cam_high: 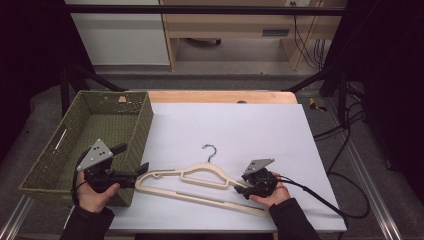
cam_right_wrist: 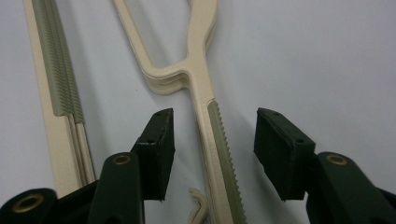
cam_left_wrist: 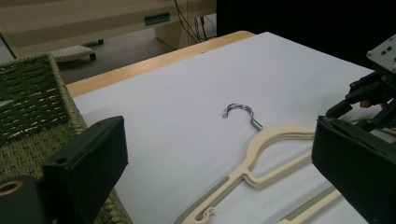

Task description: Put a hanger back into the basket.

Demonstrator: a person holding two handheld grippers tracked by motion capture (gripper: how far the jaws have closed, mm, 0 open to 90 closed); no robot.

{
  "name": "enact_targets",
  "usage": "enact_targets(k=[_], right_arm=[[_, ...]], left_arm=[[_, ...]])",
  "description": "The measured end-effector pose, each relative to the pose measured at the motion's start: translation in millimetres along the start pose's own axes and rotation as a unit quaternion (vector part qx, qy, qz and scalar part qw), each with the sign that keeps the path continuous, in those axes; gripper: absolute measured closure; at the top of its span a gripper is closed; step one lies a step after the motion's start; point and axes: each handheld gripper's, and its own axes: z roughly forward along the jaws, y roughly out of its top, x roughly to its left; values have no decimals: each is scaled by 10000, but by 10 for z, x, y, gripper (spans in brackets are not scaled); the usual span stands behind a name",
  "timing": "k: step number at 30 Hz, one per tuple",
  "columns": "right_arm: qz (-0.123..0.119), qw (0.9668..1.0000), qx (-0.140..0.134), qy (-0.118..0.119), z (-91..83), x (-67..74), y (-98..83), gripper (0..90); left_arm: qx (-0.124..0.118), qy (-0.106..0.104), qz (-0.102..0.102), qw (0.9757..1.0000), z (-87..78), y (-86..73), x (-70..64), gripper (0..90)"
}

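The hanger [cam_high: 200,182], near the desk's front edge, looks light, stiff, and slippery except for its ribbed shoulders. The right gripper [cam_right_wrist: 215,140] straddles one shoulder, fingers parted, not touching; the left gripper [cam_high: 137,172] gapes empty.

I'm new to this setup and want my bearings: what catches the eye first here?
A cream hanger with a metal hook lies on the white table near the front edge. The right gripper straddles its arm, fingers not yet touching it. A green woven basket stands at the left, beside the open left gripper.
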Motion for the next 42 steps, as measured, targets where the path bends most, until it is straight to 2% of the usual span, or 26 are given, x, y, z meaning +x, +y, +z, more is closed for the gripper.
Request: enact_targets(k=[1,2,4,7,9,11,12,16,20,24,27,28,30,35,38,40,42], right_arm=[[36,10000,44,-19,4,1,-1,536],[-102,9999,-7,10,18,-19,-15,572],[-189,9998,-40,37,13,-40,-26,603],[-169,9998,-73,107,3,-82,-43,646],[-170,9995,-136,242,6,-126,-49,667],[-139,9991,-131,385,3,-148,-47,745],[-114,9988,-108,464,3,-152,-44,755],[-215,9987,-41,455,-29,-148,-38,767],[-261,9985,-92,465,-76,-148,-29,768],[-286,9977,-298,538,-166,-146,-5,786],[-343,9970,-345,598,-225,-140,13,795],[-272,9975,-364,537,-251,-123,25,795],[-334,9971,-462,504,-298,-116,37,796],[-331,9972,-502,455,-339,-81,44,796],[-413,9968,-565,384,-371,-49,63,796],[-445,9969,-558,342,-388,-36,74,797],[-445,9969,-564,325,-393,-26,79,796]], left_arm=[[1,-16,6,10000,4,4,-9,37],[3,-44,28,10000,14,11,-29,38],[13,-62,33,10000,19,14,-40,39],[28,-120,52,9999,43,23,-77,40],[52,-151,86,9998,62,26,-103,40],[75,-190,119,9997,76,31,-129,40],[93,-201,145,9996,82,34,-140,40],[123,-235,190,9995,109,37,-179,42],[156,-260,208,9993,131,34,-208,43],[186,-282,200,9992,149,38,-241,47],[228,-285,209,9991,170,45,-279,50],[244,-287,218,9991,182,48,-293,51],[297,-304,222,9988,217,49,-327,53],[459,-346,208,9981,339,43,-404,60],[605,-406,219,9971,461,52,-457,69],[758,-487,257,9956,581,61,-490,71],[970,-564,347,9931,712,65,-524,77]])
